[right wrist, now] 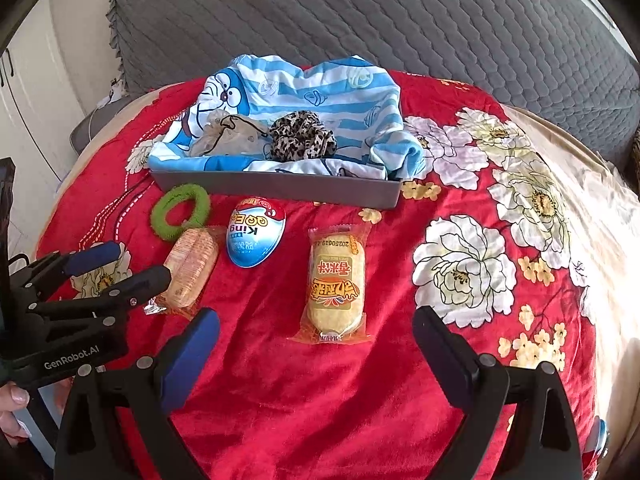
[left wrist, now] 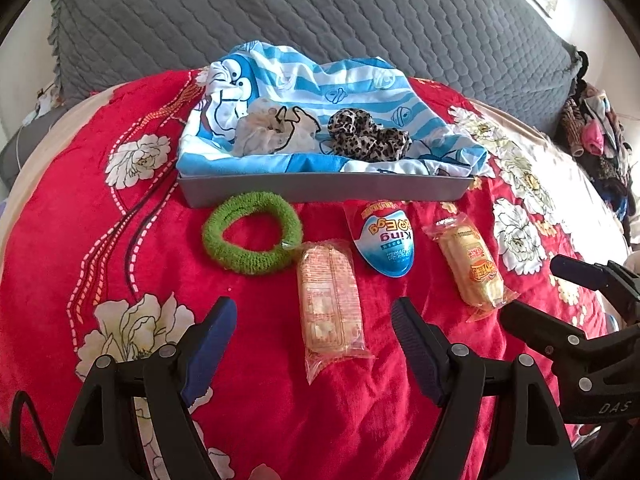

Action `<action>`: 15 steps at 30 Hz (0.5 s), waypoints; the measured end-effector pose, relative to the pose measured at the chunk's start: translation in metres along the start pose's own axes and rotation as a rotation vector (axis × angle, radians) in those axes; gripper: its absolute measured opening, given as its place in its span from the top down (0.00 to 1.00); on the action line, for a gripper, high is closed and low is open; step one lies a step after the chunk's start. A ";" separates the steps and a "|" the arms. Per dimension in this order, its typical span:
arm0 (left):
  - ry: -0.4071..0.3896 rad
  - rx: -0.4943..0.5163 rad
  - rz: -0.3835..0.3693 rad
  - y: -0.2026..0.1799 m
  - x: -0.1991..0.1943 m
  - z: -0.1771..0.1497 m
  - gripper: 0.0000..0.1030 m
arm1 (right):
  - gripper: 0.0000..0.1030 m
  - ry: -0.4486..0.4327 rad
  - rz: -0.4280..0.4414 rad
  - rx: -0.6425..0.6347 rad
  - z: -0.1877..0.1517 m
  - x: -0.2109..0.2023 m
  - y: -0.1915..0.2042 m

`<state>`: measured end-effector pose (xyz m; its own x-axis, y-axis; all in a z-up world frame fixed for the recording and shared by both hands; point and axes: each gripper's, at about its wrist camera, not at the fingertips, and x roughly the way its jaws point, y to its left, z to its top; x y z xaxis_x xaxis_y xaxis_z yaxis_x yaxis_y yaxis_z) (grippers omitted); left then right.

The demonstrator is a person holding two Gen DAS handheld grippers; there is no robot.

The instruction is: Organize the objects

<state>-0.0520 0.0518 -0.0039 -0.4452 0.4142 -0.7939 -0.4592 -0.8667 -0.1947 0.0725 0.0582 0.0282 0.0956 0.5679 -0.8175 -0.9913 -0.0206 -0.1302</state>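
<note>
A: Hovering over the bed (left wrist: pixel 260 400), the left claw (left wrist: pixel 314 322) gapes wide with nothing in it; the pale snack pack (left wrist: pixel 332 308) lies between its fingers, toward 12 o'clock.

B: And the right claw (right wrist: pixel 316 330)?

A: Equally wide, equally bare, with the yellow cake pack (right wrist: pixel 336 284) at its 12 o'clock. From the left view, the egg (left wrist: pixel 386 240) sits at 1 o'clock and the green scrunchie (left wrist: pixel 252 238) at 11, both just before the tray (left wrist: pixel 320 190).

B: How should they handle?

A: Probably light, all of them. The wrappers look slick and crinkly, the cakes soft, so pinch gently across the middle. The egg's foil shell seems slippery and crushable; take it across its narrow width. The scrunchie is squashy: grab any side of the ring.
</note>
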 end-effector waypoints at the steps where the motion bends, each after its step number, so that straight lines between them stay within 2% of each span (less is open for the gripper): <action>1: 0.002 0.000 0.000 0.000 0.001 0.000 0.22 | 0.06 0.002 0.000 0.000 0.000 0.001 0.000; 15: 0.021 0.010 -0.004 0.000 0.017 -0.001 0.22 | 0.06 0.024 -0.004 0.007 0.002 0.015 -0.004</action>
<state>-0.0591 0.0583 -0.0174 -0.4266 0.4119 -0.8052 -0.4688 -0.8620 -0.1926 0.0774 0.0684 0.0180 0.1021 0.5483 -0.8300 -0.9914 -0.0122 -0.1300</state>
